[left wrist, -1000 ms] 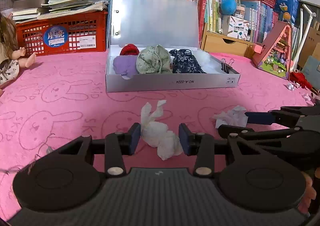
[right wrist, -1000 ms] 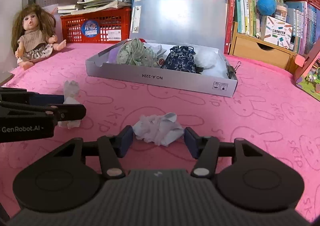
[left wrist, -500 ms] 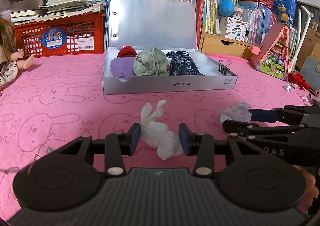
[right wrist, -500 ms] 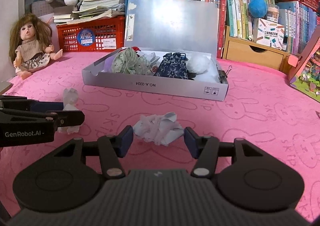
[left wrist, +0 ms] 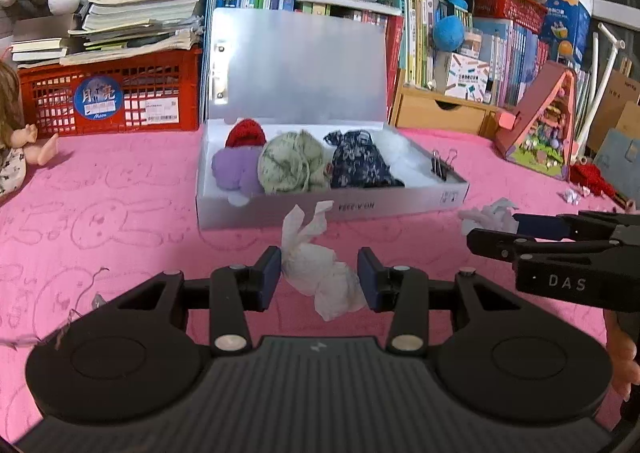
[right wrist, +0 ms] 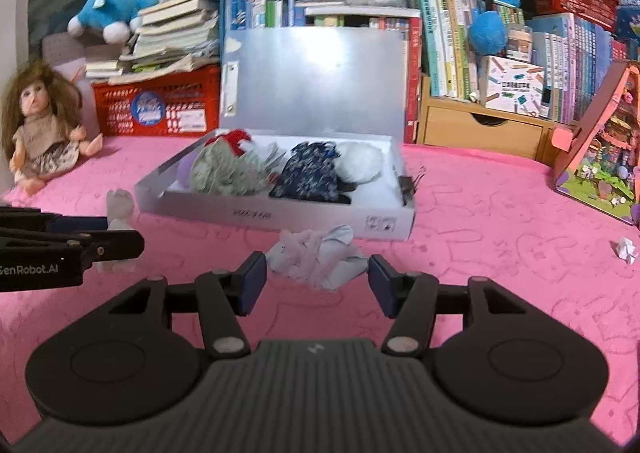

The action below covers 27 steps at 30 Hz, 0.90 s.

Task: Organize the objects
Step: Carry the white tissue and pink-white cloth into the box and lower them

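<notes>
The left gripper (left wrist: 318, 277) has a crumpled white tissue (left wrist: 320, 273) between its jaws. Both blue pads press against its sides, the jaws narrow, and a twisted tail of the tissue sticks up above them. The wad appears to hang clear of the pink cloth (left wrist: 120, 221) below, though the gap is hard to judge.

The right gripper (right wrist: 316, 279) has a second wad, a crumpled paper (right wrist: 316, 257) of white and pale blue, lying between its jaws at the fingertips. The jaws are set somewhat wider than the left pair. The paper fills most of the gap, but a sliver shows at the left pad, so I cannot tell whether it is firmly clamped.

Just beyond both grippers lies an open grey box (left wrist: 400, 205), its lid (left wrist: 300, 65) upright. Inside sit a red knit piece (left wrist: 245, 134), a purple bundle (left wrist: 234, 171), a green pouch (left wrist: 292, 163), a dark floral pouch (left wrist: 358, 161) and something white at the right end. A binder clip (left wrist: 440, 165) grips the box's right wall.

A doll (right wrist: 38, 125) sits at the far left, near a red crate (left wrist: 108, 97) stacked with books. A small paper scrap (right wrist: 625, 249) lies on the cloth at far right.
</notes>
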Tool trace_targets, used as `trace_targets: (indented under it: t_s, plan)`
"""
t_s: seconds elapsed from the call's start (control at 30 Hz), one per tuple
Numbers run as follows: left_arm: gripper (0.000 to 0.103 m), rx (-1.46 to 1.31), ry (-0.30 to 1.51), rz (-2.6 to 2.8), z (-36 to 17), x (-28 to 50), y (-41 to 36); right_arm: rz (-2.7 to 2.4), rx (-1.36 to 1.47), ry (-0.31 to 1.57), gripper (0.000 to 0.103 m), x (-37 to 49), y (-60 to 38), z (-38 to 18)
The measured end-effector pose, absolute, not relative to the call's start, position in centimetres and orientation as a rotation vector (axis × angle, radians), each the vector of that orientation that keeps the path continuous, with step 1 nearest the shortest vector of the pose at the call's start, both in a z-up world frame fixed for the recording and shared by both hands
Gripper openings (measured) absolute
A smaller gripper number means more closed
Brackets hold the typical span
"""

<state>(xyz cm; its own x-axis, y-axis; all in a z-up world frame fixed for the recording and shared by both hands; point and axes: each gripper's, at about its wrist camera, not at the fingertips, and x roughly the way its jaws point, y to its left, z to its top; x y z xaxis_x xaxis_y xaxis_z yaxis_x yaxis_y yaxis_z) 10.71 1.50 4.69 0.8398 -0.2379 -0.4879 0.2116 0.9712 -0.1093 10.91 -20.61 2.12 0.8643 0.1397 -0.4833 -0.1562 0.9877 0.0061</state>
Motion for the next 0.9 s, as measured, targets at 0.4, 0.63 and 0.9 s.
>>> trace_targets:
  t_s: [0.4,0.63,0.9]
  plan:
    - [0.048,-0.047,0.51,-0.224,6.6,14.4,0.8,0.123,0.046,0.504,0.06,13.9,-22.6,3.8]
    - [0.048,-0.033,0.507,-0.204,7.3,16.7,0.5,0.111,0.083,0.522,0.06,15.6,-23.3,3.9]
    - [0.048,-0.026,0.508,-0.191,7.4,18.4,0.3,0.1,0.074,0.528,0.06,16.7,-23.5,3.8]
